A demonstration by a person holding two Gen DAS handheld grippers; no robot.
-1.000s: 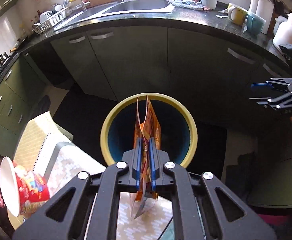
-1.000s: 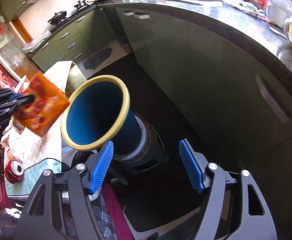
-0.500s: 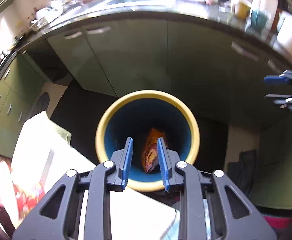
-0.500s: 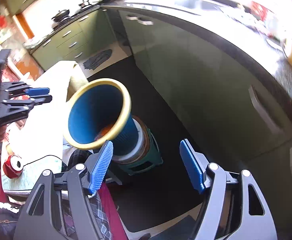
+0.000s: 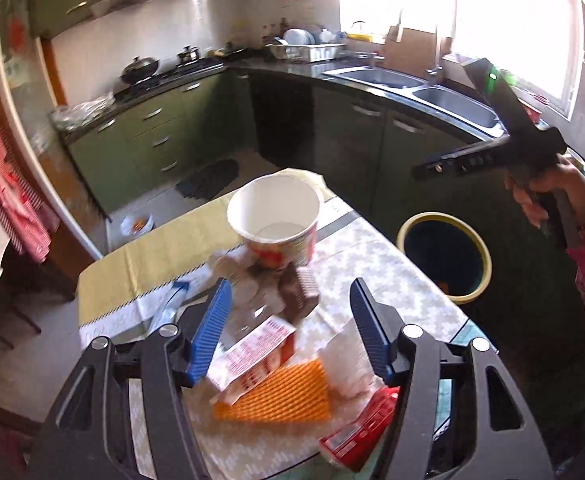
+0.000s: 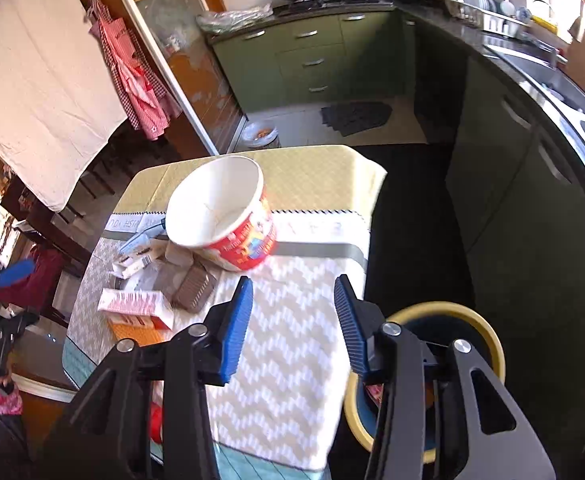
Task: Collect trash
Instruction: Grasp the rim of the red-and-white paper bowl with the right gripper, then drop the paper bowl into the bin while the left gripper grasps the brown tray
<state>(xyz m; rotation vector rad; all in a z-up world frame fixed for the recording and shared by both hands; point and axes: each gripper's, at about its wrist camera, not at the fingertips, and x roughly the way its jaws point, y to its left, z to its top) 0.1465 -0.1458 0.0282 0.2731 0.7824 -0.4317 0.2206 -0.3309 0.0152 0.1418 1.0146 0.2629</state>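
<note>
Trash lies on the table (image 5: 376, 248): a tilted red-and-white noodle cup (image 5: 276, 220), a brown ridged wrapper (image 5: 300, 294), a white-and-red carton (image 5: 252, 360), an orange packet (image 5: 276, 396) and a red packet (image 5: 360, 432). My left gripper (image 5: 288, 320) is open and empty above the carton. The blue bin with a yellow rim (image 5: 444, 256) stands on the floor to the right. My right gripper (image 6: 292, 312) is open and empty over the cloth, short of the cup (image 6: 224, 220). The bin (image 6: 488, 348) is beside it at lower right.
Green cabinets (image 5: 376, 136) and a sink counter (image 5: 408, 84) run behind the bin. A black mat (image 6: 356, 116) and a small bowl (image 6: 260, 134) lie on the floor past the table. Small cartons (image 6: 132, 264) lie left of the cup. A chair stands at the left.
My left gripper let the orange wrapper drop into the bin, opened wide, and swung left to the table's trash. My right gripper turned from the bin toward the table.
</note>
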